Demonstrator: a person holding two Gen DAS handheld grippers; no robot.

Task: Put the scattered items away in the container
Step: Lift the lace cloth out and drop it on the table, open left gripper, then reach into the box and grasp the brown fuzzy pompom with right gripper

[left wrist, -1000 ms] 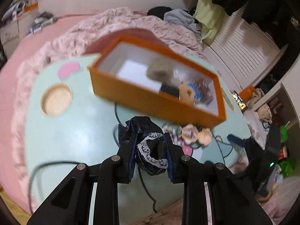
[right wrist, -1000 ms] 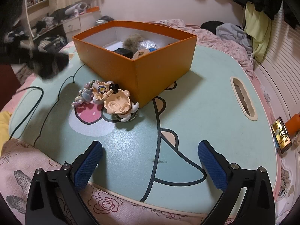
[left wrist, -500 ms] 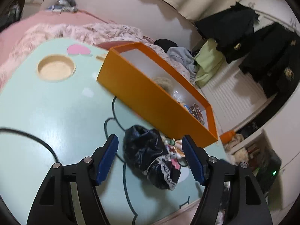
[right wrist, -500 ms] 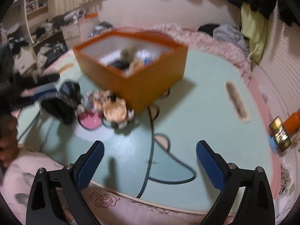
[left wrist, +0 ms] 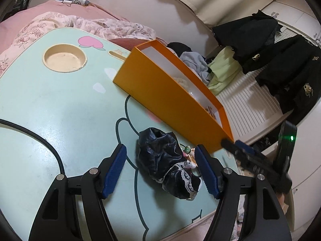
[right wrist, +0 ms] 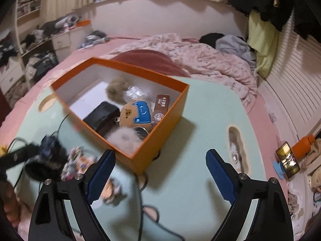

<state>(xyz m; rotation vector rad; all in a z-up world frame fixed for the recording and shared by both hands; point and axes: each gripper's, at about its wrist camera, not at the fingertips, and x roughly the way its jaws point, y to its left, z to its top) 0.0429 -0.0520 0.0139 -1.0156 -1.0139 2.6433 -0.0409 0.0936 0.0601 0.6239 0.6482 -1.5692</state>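
Observation:
An orange box [right wrist: 166, 124] stands on the mint table [right wrist: 200, 180]; it also shows in the left wrist view [left wrist: 170, 100]. It holds a bear plush [right wrist: 136, 112], a black pouch [right wrist: 102, 114], fur pompoms and a brown packet. A black lace-trimmed cloth [left wrist: 166, 160] lies on the table between the pads of my open left gripper [left wrist: 160, 170], untouched. Small doll charms [right wrist: 78, 160] lie beside it by the box's near corner. My right gripper [right wrist: 160, 178] is open and empty, above the table in front of the box corner.
A black cable [left wrist: 40, 136] curves across the table at left. A round cup recess [left wrist: 64, 58] sits at the far left of the table. Pink bedding [right wrist: 200, 56] lies behind. A phone on a stand [right wrist: 286, 160] and an orange bottle [right wrist: 303, 144] stand at right.
My left gripper opened and let the black cloth drop on the table, then drew back slightly. My right gripper rose and moved toward the box, now looking down into it.

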